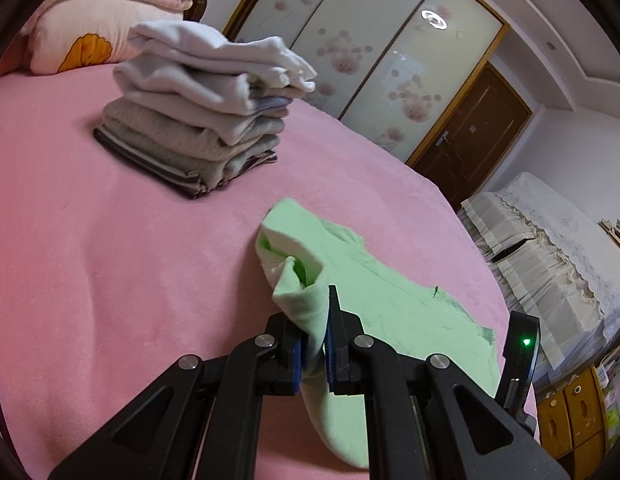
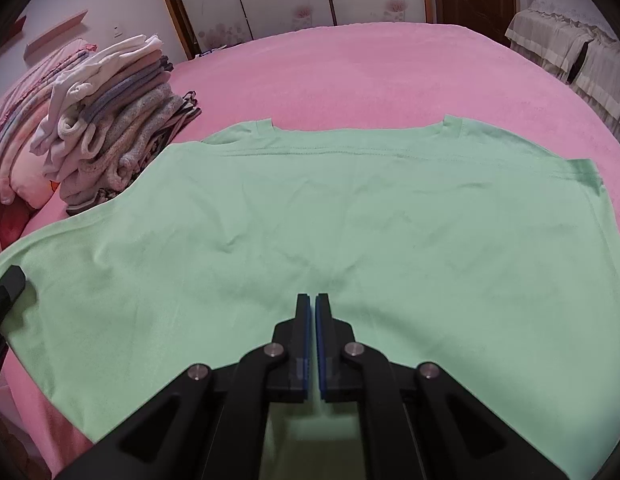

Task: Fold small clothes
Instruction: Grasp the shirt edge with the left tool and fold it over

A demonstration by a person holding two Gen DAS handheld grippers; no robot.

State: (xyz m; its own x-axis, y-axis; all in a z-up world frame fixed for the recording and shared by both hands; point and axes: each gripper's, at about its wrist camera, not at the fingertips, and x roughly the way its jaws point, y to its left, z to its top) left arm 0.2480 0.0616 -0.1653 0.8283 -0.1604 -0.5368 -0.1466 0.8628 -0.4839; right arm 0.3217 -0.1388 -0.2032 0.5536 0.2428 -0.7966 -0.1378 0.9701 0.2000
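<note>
A light green shirt (image 2: 310,208) lies spread on the pink bed (image 2: 389,76), its neckline toward the far side. My right gripper (image 2: 313,300) is shut over the shirt's near middle, where the creases run in to its tips. In the left wrist view my left gripper (image 1: 313,316) is shut on a bunched corner of the green shirt (image 1: 389,300), which is lifted off the sheet and hangs between the blue pads. A black part of the right gripper (image 1: 523,340) shows at the shirt's right edge.
A tall stack of folded clothes (image 1: 198,112) (image 2: 114,128) stands on the bed left of the shirt. Pillows (image 1: 82,40) lie behind it. A flowered wardrobe (image 1: 369,40), a brown door (image 1: 477,136) and lace-covered furniture (image 1: 549,248) stand past the bed's far edge.
</note>
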